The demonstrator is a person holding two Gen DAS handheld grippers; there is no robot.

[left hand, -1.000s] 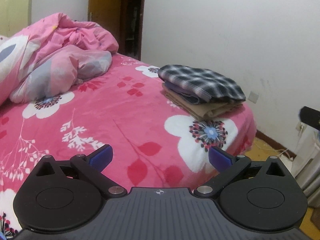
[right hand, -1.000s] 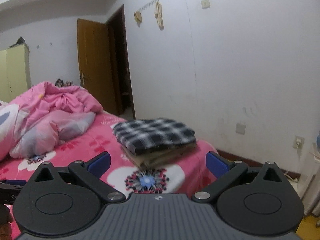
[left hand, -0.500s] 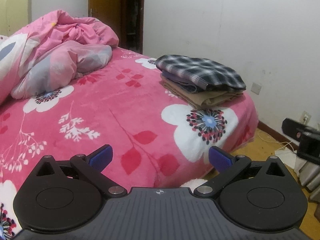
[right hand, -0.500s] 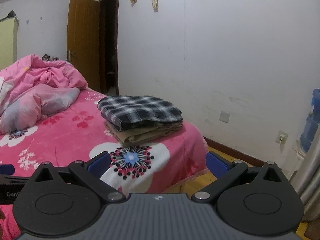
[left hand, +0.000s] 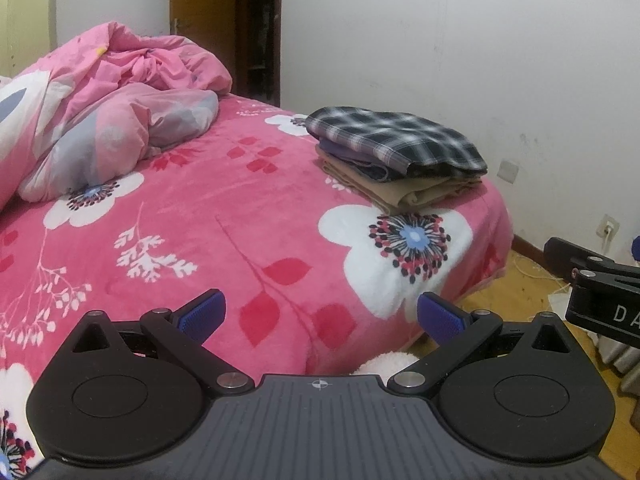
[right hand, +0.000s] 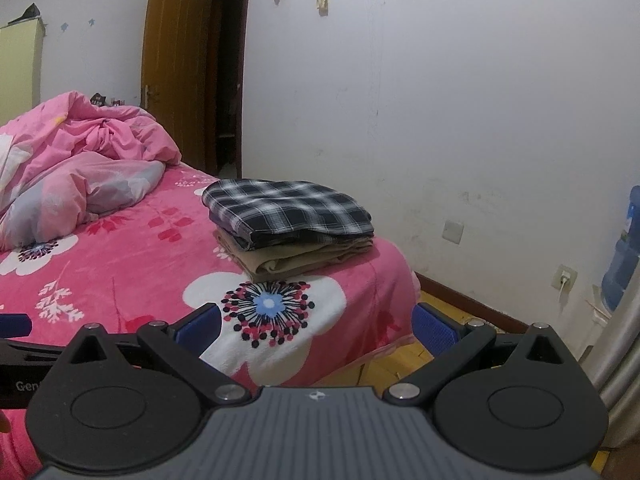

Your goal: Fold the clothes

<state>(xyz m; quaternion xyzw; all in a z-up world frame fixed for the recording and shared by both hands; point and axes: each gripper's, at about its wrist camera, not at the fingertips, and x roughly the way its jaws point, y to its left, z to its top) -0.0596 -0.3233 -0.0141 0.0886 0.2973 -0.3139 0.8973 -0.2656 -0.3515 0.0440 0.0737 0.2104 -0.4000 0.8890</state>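
Nearest, the left tool (left hand: pixel 320 312) and right tool (right hand: pixel 316 326) both hang with blue pads spread wide apart, holding nothing, above the near edge of the bed (left hand: pixel 248 216). Farther on, a folded stack of clothes (right hand: pixel 290 228), plaid shirt on top, rests at the bed's corner. Beyond, a crumpled pink quilt (left hand: pixel 120 100) lies heaped.

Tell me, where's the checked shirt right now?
The checked shirt tops the folded pile near the bed's corner by the white wall, right of the crumpled pink quilt in both views.
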